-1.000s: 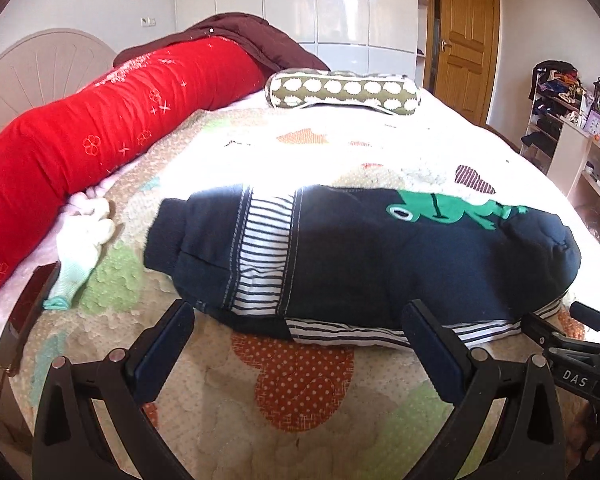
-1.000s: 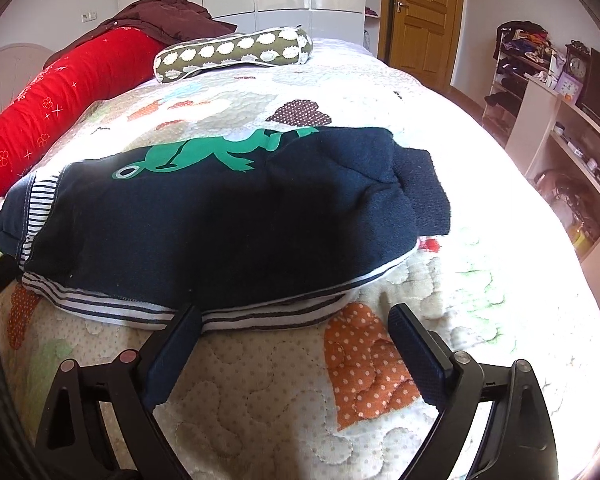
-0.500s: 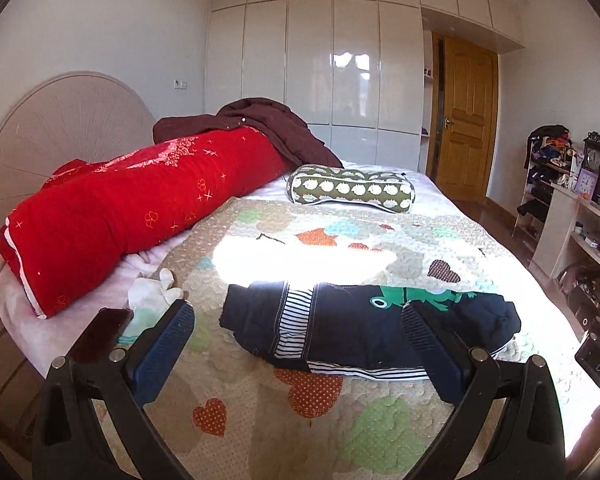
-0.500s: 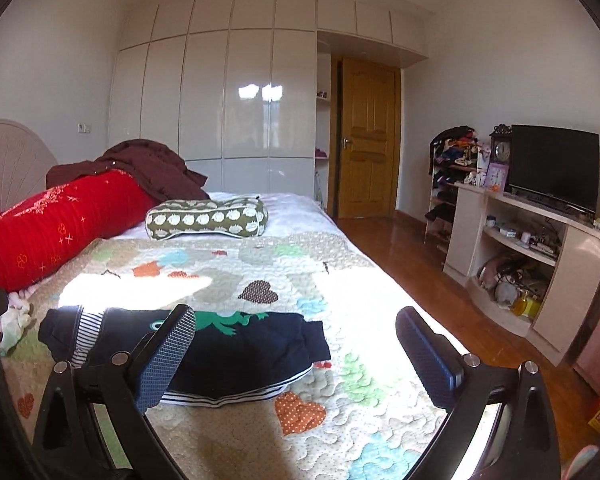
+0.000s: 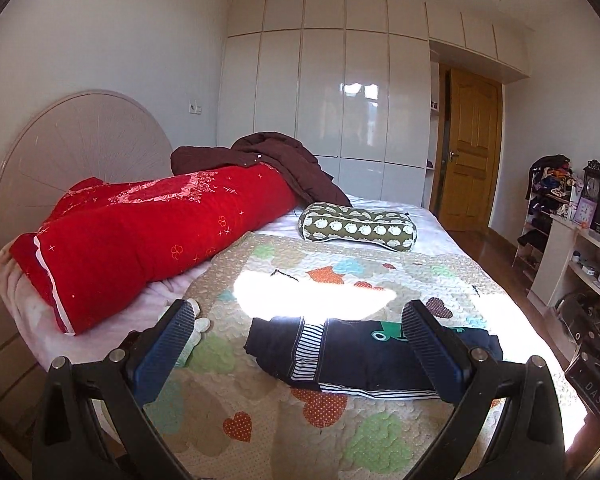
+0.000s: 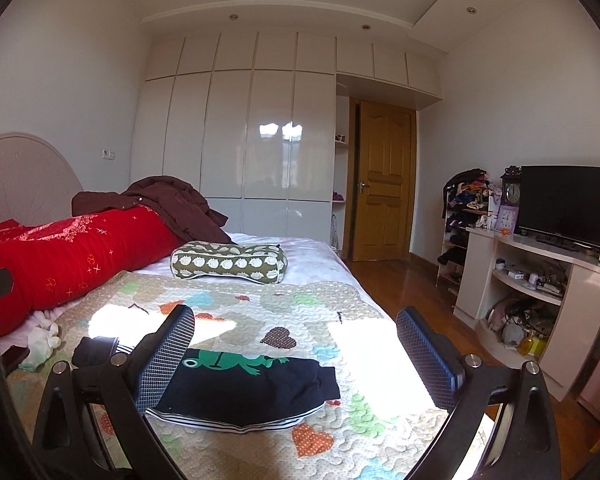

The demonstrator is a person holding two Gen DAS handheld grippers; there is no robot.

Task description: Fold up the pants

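Nearest the cameras, left gripper (image 5: 300, 350) and right gripper (image 6: 296, 354) both hang above the bed w/ jaws wide apart, holding nothing. Just past them the pants (image 5: 364, 354), dark navy w/ a green frog print & striped trim, lie folded in a compact bundle on the patchwork quilt (image 5: 340, 276), partly in a sun patch. Left of the pants, a small pale cloth (image 6: 44, 340) near the bed edge. Farther back: long red bolster (image 5: 156, 236), green patterned pillow (image 5: 358, 228), dark brown garment (image 5: 276, 160). Beyond, white wardrobe (image 6: 252, 140) & wooden door (image 6: 384, 184); TV (image 6: 560, 204) at right.
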